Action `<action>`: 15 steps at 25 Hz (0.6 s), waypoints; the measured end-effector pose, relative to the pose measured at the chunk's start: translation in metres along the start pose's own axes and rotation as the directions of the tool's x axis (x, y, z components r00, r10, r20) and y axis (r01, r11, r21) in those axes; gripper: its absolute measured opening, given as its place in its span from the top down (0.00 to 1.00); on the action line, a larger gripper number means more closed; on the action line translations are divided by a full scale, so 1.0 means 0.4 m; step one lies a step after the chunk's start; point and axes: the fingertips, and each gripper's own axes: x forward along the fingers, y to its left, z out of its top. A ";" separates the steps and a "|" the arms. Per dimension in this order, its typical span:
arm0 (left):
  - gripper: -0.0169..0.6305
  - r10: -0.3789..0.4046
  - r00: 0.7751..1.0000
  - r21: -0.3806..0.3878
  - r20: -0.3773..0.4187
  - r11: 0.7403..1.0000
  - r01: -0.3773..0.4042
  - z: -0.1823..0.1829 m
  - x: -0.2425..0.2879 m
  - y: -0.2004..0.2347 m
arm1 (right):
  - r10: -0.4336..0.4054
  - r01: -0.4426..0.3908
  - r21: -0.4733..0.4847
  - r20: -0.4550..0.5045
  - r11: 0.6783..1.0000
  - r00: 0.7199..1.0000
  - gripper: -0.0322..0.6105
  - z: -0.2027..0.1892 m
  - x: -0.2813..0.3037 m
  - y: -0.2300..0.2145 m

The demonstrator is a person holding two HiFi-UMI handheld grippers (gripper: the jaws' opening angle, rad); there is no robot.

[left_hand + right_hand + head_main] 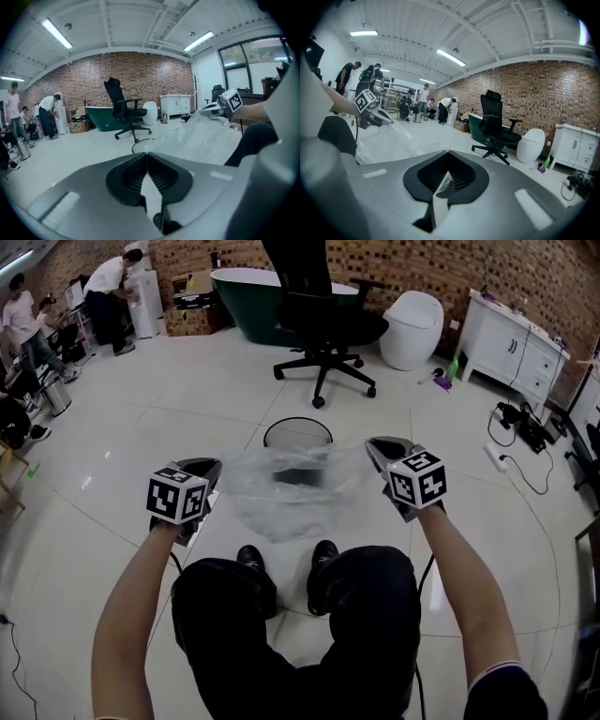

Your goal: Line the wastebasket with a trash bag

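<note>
The see-through plastic trash bag (291, 491) is held up, not yet in the round black wire wastebasket (297, 418).
The left hand-held gripper (208, 472) is pinched shut on one edge of the bag, and the right hand-held gripper (380, 451) pinches the other edge, so it hangs between them, near the wastebasket. It must go inside, over the rim. There is lots of bare floor (141, 427) around; a black office chair (323, 320) stands well behind.

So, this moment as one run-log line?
left gripper: shut on trash bag | right gripper: shut on trash bag, stretched between them | wastebasket: unlined
</note>
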 end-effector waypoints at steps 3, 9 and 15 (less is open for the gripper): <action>0.95 -0.002 0.999 -0.012 0.036 1.000 0.002 0.048 0.036 0.018 | -0.006 0.006 -0.016 0.020 1.000 1.000 0.95 0.034 0.010 -0.043; 0.95 -0.008 0.996 -0.007 0.088 1.000 0.009 0.186 0.132 0.039 | 0.029 -0.025 -0.049 0.081 0.998 0.996 0.95 0.135 0.071 -0.110; 0.95 -0.018 0.987 -0.018 0.159 1.000 0.021 0.329 0.231 0.052 | 0.065 -0.055 -0.066 0.152 0.996 0.986 0.95 0.218 0.139 -0.180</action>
